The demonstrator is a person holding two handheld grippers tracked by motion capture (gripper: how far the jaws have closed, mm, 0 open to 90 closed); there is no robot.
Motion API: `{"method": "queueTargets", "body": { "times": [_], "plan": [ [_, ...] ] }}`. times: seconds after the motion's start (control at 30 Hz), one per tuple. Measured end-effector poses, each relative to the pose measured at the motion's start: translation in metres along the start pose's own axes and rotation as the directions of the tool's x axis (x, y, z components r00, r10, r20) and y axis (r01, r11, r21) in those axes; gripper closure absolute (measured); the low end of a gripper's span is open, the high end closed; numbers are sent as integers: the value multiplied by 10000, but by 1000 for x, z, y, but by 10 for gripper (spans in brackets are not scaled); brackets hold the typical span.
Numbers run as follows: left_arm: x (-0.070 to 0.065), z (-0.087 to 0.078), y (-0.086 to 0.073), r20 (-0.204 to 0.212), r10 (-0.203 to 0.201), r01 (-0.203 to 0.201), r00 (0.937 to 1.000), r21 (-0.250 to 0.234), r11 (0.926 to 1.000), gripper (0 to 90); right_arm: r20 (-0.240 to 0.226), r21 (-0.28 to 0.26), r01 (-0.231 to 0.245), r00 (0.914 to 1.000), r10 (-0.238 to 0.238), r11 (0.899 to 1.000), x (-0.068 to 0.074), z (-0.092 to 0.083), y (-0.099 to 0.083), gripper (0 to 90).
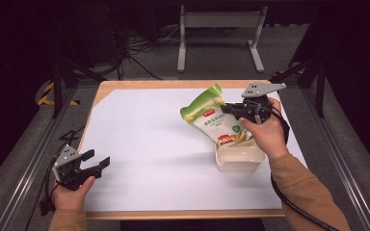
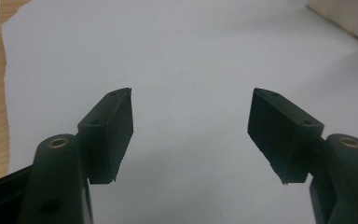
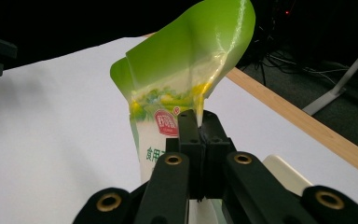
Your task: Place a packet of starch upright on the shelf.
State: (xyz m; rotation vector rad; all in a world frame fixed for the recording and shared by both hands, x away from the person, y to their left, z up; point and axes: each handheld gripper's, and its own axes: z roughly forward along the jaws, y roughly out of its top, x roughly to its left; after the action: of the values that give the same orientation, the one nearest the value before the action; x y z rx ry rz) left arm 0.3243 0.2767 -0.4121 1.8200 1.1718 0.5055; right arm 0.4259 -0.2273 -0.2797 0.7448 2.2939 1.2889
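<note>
Your high cam sits above your side of the desk (image 1: 125, 86), looking forward and down, far enough back to catch the whole white sheet (image 1: 149, 144) plus the floor behind. Your left tool (image 2: 191, 130) cam rides low and close, looking along its jaws across the sheet, with a tub (image 2: 349, 18) edge at top right. Your right tool (image 3: 199, 140) cam is jammed right up against the pouch (image 3: 186, 70), facing the far desk edge. All three share the sheet; high and right share the pouch.

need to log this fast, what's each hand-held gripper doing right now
Left hand-held gripper: open, holding nothing, over the white sheet.
Right hand-held gripper: shut on the green and white pouch, above the tub.
</note>
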Motion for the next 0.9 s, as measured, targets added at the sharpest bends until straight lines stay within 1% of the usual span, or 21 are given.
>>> {"method": "queueTargets", "body": {
  "times": [0.23, 0.4, 0.47, 0.5, 0.57, 0.7, 0.9],
  "plan": [
    [0, 0, 0, 1, 3, -3, 10000, 14, 10000, 319, -128, -173, -66, 9999, 64, 9998, -1, 0, -8, 891],
    [0, 0, 0, 2, 19, -19, 10000, 13, 10000, 319, -150, -117, -143, 9998, 141, 9998, -3, 2, -17, 891],
    [0, 0, 0, -1, 25, -25, 10000, 16, 10000, 319, -196, -209, -207, 9996, 203, 9996, -4, 2, -20, 891],
    [0, 0, 0, 1, 4, -4, 10000, 14, 10000, 319, -308, -412, -336, 9990, 323, 9986, -7, 0, -23, 891],
    [0, 1, 0, 3, 15, -15, 10000, 29, 10000, 319, -403, -541, -367, 9986, 345, 9979, -7, -1, -26, 891],
    [-1, 1, 0, -11, 77, -77, 10000, 68, 9999, 319, -418, -732, -442, 9983, 412, 9963, -8, -4, -32, 890],
    [-1, 2, 0, 36, 33, -33, 10000, 78, 10000, 319, -421, -898, -716, 9968, 681, 9934, -13, -10, -43, 889]
  ]
}}
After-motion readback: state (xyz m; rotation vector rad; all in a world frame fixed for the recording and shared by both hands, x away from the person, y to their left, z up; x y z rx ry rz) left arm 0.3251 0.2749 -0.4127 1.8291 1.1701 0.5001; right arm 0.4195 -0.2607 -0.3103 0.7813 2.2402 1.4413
